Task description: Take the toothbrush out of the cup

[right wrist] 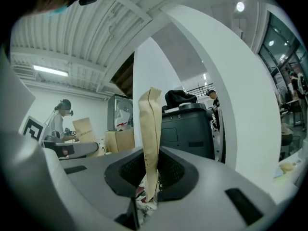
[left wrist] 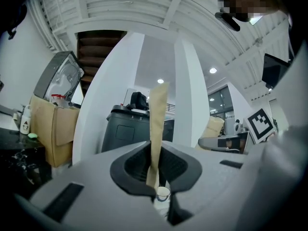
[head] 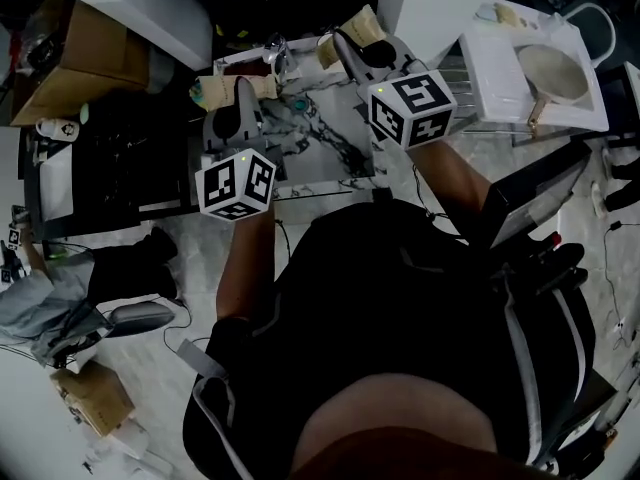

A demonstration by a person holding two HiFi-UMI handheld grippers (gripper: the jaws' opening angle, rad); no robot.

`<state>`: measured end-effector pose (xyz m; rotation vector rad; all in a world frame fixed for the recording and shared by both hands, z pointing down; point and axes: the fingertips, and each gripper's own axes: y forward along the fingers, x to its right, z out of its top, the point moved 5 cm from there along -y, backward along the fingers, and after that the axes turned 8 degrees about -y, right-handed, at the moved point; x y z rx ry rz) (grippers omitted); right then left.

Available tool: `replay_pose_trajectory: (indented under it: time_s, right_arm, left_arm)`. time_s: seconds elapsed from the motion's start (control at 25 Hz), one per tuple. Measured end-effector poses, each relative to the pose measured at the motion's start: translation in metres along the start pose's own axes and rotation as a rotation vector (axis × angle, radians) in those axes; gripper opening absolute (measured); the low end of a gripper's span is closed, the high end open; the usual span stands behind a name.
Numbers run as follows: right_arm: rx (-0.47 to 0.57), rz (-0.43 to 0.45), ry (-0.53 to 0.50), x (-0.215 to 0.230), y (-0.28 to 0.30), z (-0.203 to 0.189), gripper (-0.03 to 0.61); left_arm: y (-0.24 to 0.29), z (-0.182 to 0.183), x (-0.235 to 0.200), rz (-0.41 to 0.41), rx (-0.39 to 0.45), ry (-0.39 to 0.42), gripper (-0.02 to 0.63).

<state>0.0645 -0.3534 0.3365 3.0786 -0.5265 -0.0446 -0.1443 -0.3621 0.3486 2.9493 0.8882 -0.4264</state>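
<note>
I'm holding left gripper (left wrist: 159,93) and right gripper (right wrist: 150,97) level, both pressing fingers together on nothing. Below, white cup (left wrist: 163,193) showing; no toothbrush showing anywhere, so I'm leaving progress unjudged.

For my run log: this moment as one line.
left gripper: shut, empty | right gripper: shut, empty | both level over table | toothbrush: not visible

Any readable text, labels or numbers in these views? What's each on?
"8": on the dark bin, near its top edge; the mark beside it is too small to read.
Marker cubes: black-and-white square patterns only, no words.
White mug: print too small to read.
Nothing else legible.
</note>
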Motion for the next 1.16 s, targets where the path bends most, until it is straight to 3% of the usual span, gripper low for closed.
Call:
replay_pose_trajectory:
  time_s: [0.48, 0.96, 1.16]
  right_arm:
    - [0.017, 0.012, -0.028, -0.021, 0.005, 0.004, 0.055]
    - [0.006, 0.004, -0.035, -0.016, 0.010, 0.004, 0.055]
    - [0.001, -0.008, -0.041, -0.012, 0.016, 0.008, 0.055]
  left_arm:
    - [-0.013, -0.001, 0.013, -0.046, -0.019, 0.026, 0.031]
    - [-0.009, 0.006, 0.002, -0.029, -0.016, 0.015, 0.031]
    - [-0.004, 0.012, 0.004, -0.033, 0.000, 0.049, 0.031]
